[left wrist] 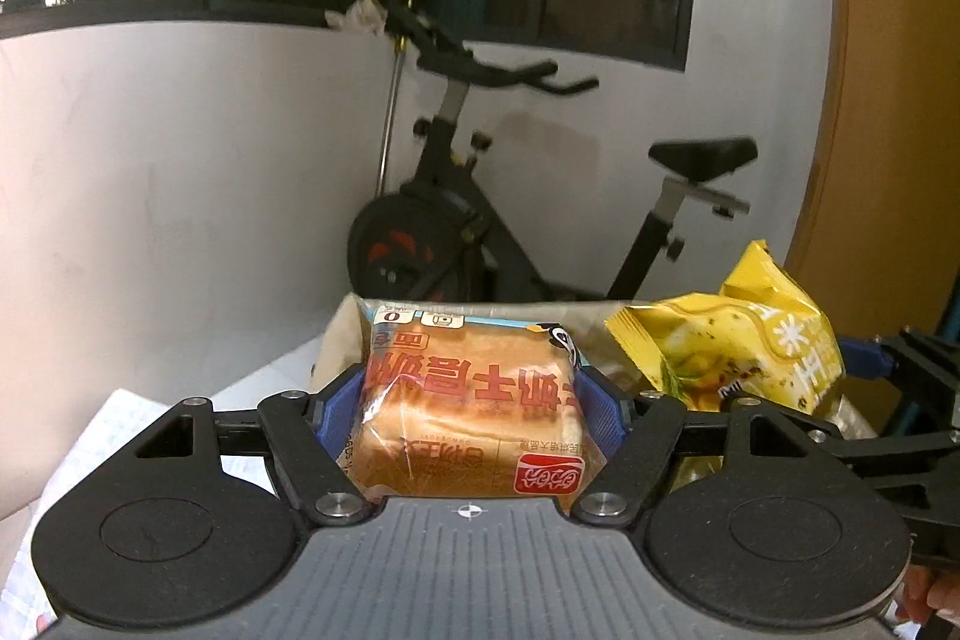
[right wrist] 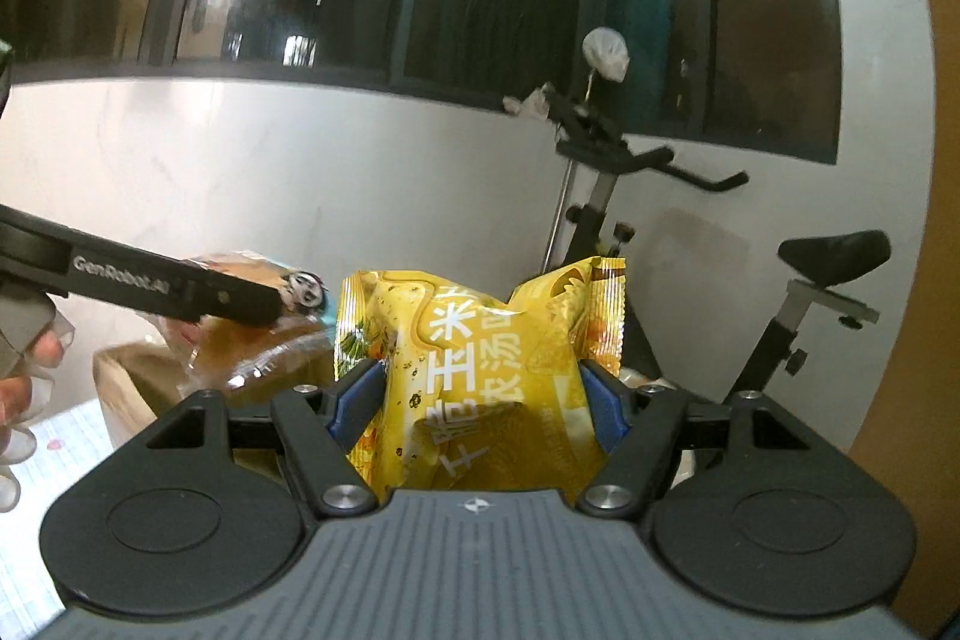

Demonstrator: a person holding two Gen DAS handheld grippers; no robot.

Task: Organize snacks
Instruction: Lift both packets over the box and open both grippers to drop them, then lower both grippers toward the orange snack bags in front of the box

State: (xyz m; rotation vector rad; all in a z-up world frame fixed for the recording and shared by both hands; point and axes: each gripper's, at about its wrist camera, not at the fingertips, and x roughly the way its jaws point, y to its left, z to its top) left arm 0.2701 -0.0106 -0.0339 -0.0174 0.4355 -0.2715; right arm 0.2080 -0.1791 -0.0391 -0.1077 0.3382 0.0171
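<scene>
My left gripper [left wrist: 471, 409] is shut on a wrapped bread loaf [left wrist: 468, 412] with red Chinese print, held up in the air. My right gripper [right wrist: 480, 400] is shut on a yellow corn snack bag [right wrist: 480, 376], also held up. In the left wrist view the yellow bag [left wrist: 738, 346] shows to the right of the bread. In the right wrist view the bread [right wrist: 258, 334] and the left gripper's arm [right wrist: 150, 286] show at the left. A brown cardboard box [right wrist: 120, 388] sits below and behind both snacks; its rim also shows behind the bread [left wrist: 342, 340].
A black exercise bike [left wrist: 456, 220] stands against the white wall behind the box. A dark window runs above it. White paper [left wrist: 120, 436] lies at the lower left. An orange wall [left wrist: 888, 100] is at the right.
</scene>
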